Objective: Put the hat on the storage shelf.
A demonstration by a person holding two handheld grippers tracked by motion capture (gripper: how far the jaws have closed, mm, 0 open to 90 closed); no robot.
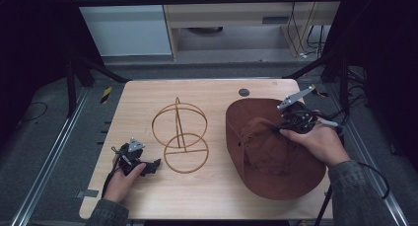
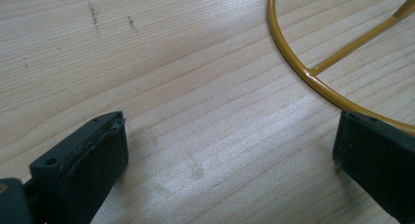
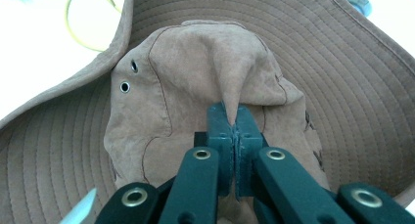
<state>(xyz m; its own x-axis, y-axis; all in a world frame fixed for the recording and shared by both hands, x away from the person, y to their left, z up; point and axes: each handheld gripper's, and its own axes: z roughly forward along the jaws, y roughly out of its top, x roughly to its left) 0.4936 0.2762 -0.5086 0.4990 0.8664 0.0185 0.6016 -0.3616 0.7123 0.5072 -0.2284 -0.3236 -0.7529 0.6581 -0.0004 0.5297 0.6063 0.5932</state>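
Resting, left hand-held gripper: low on the near-left part of the surface, jaws wide apart with bare wood between them; nothing held.
Left hand: wrapped around that gripper's body, sleeve entering from the bottom edge.
Wire stand: gold-coloured, two rings joined by an upright rod, standing mid-surface just right of the left hand-held gripper; in the left gripper view its base ring curves past the far jaw, very close to it; contact not clear.
Hat: brown, wide stitched brim, lying crown-up on the right half of the surface, well apart from the left hand-held gripper, its left brim edge near the wire stand.
Right hand-held gripper: over the hat, jaws pressed together on a pinched fold of crown cloth; fold drawn up into a peak.
Right hand: gripping that tool from the right side.
Eyelets: two, on the crown's side, left of the pinch.
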